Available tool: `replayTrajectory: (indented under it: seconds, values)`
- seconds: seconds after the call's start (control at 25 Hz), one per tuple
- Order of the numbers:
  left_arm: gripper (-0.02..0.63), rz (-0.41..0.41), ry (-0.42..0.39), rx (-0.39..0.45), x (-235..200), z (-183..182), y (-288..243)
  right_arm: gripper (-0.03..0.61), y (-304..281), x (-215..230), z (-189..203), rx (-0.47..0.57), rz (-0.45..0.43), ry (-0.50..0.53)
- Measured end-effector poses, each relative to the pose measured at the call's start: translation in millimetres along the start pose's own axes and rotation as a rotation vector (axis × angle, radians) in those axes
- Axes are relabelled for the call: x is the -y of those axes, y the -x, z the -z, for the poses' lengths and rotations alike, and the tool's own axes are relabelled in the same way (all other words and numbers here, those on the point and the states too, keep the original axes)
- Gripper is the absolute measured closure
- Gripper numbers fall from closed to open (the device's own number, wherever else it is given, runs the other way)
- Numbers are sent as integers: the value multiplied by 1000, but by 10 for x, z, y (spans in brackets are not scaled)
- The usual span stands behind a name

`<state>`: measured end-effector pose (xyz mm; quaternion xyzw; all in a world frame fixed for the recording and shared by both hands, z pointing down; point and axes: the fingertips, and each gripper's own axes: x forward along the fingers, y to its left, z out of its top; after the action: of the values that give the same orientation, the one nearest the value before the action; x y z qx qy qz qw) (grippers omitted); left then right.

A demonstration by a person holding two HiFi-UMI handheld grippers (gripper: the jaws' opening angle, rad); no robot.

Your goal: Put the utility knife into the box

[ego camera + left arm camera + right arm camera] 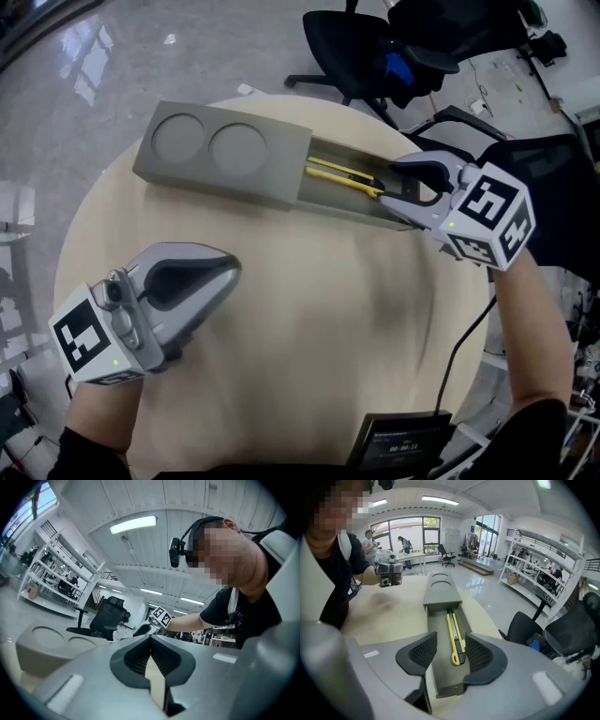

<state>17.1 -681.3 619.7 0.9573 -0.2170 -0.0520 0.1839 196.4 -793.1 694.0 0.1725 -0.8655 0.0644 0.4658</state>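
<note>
The knife [455,641] lay lengthwise in the box [225,155], upper right, just beneath the wide-open, empty right claw [391,181]. The closed, empty left claw [225,270] sat well apart, lower left on the desk [309,328].

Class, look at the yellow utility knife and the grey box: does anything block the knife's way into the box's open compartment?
Nothing visible does. The utility knife already lies along the floor of the box's open compartment. The right hand-held gripper hangs over it with jaws apart, pads not touching the knife.
</note>
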Motion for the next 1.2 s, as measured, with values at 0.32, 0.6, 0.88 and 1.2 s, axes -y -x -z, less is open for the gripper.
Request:
replayTrajectory:
  seconds: [0.32,0.6,0.88,1.2]
  values:
    - [615,-39,-96,81,617,-889,383,481,772,-443,-483,140,50,-76]
    - [615,-48,-77,130,1284,-1434,753,562,1547,-995,-847,213,92,-97]
    - [615,-75,-100,120,1934,-1611,1187,563,2213,-1718,-1065,315,129,-175]
    - [615,-22,-78,89,2742,-1581,1861,564,2882,-2771,-1319,443,195,-275]
